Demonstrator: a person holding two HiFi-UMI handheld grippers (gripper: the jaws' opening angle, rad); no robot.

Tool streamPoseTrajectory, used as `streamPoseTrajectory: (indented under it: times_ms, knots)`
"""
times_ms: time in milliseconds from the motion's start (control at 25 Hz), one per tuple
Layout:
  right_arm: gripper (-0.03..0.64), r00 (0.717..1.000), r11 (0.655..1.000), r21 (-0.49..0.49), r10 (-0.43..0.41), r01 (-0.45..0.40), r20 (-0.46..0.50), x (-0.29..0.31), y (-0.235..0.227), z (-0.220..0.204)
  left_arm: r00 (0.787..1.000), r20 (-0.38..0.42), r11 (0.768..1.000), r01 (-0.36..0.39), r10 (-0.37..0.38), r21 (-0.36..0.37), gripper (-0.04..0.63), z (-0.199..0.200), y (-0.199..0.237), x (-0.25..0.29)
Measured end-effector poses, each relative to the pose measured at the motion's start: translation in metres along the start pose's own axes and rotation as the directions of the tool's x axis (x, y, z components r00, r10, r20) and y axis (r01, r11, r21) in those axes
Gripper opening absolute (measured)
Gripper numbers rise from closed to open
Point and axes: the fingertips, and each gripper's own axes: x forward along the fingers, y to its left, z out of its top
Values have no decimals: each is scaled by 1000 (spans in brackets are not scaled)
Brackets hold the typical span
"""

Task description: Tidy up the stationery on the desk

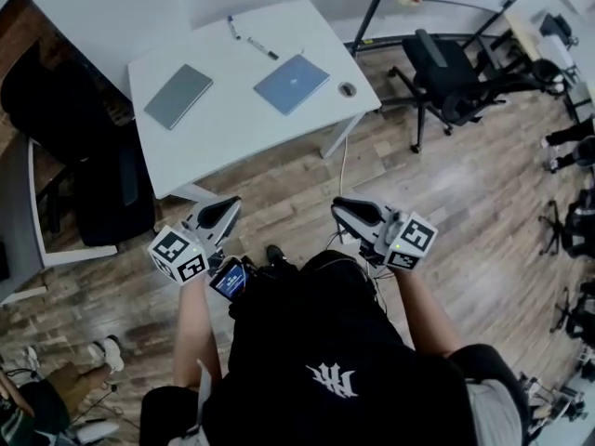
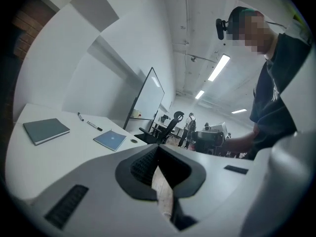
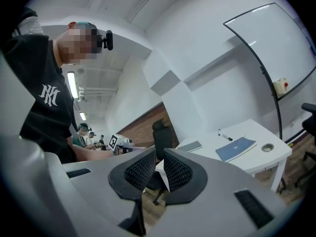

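Note:
The white desk (image 1: 232,133) stands ahead of me, out of reach of both grippers. On it lie a grey notebook (image 1: 178,96), a blue notebook (image 1: 291,84), two pens (image 1: 234,28) (image 1: 262,48) near the far edge, and a small round item (image 1: 347,89) by the right corner. My left gripper (image 1: 223,214) is held in front of my body, shut and empty. My right gripper (image 1: 356,214) hovers level beside it, its jaws a narrow gap apart with nothing between them. The left gripper view shows the same grey notebook (image 2: 46,130) and blue notebook (image 2: 110,140); the right gripper view shows the blue notebook (image 3: 236,148).
A black office chair (image 1: 446,72) stands right of the desk, and another black chair (image 1: 112,184) sits at its left side. A whiteboard stand (image 1: 372,12) rises behind the desk. Other people (image 1: 28,398) stand nearby on the wooden floor (image 1: 465,184).

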Motion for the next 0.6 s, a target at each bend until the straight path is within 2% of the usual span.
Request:
streamPoseTrajectory:
  times_ms: [280,600]
  knots:
    - [51,999,999,-10,-38,38,-27,13,-49,11,999,-30,999,-30,29,-12,2,7,42,25]
    - [51,999,1000,-28,-9,8,-52,31,-129,33,999,-41,1000,-27,27,-4,2,30,78,82]
